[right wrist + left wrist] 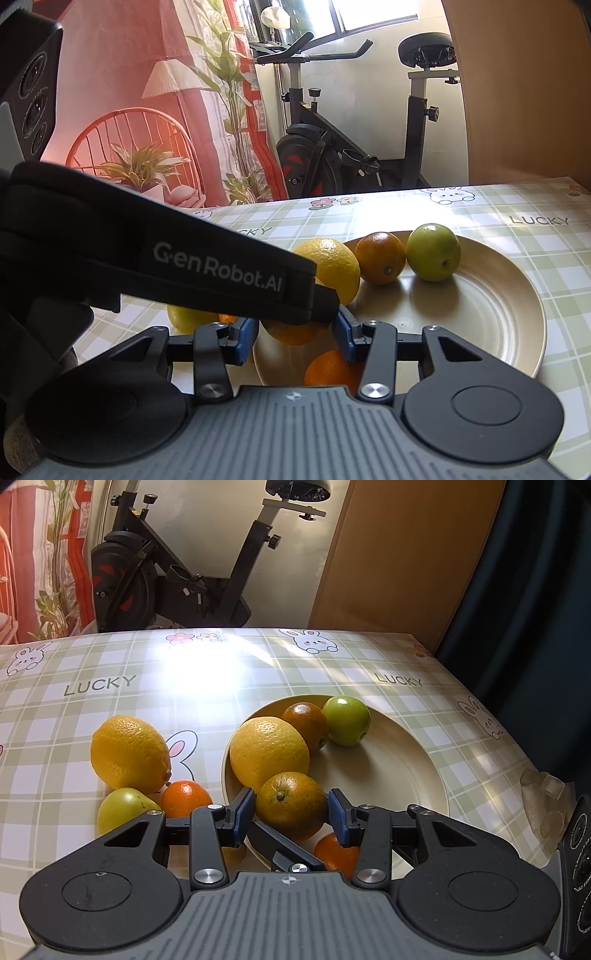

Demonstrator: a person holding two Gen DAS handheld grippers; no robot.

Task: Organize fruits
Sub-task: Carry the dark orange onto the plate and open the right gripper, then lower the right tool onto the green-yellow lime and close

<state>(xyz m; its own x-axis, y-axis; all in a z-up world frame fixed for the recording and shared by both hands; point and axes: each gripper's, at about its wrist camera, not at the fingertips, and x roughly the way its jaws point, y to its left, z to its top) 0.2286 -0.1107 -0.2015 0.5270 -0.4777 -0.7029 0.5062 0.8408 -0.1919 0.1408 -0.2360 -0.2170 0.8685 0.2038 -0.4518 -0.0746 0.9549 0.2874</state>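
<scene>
The table [110,701] under me wears a green plaid cloth printed with rabbits, flowers and the word LUCKY, and beyond its far edge stands a black exercise bike [177,576]. On the cloth sits a wide cream plate [399,775], my biggest task thing. At its left rim lies a large yellow lemon [269,751]; behind that, side by side near the far edge, rest a dark orange [306,723] and a green apple [346,720], the two touching or nearly so. A second big lemon [129,753] lies off the plate, on the cloth to its left, with a yellow-green pear [122,808] and a small bright tangerine [186,798] packed close in front of it. My left gripper [291,808] sits over the plate's near-left rim with a greenish orange [291,805] between its blue pads [244,810]; the jaws stand about as wide as the fruit, and I cannot tell whether they press it or just flank it. Below that fruit, another small orange [338,853] lies at the near rim. My right gripper [295,341] hovers just behind, its jaws apart with nothing between them, and the left tool's body crosses its view, lettered GenRobot.AI.
</scene>
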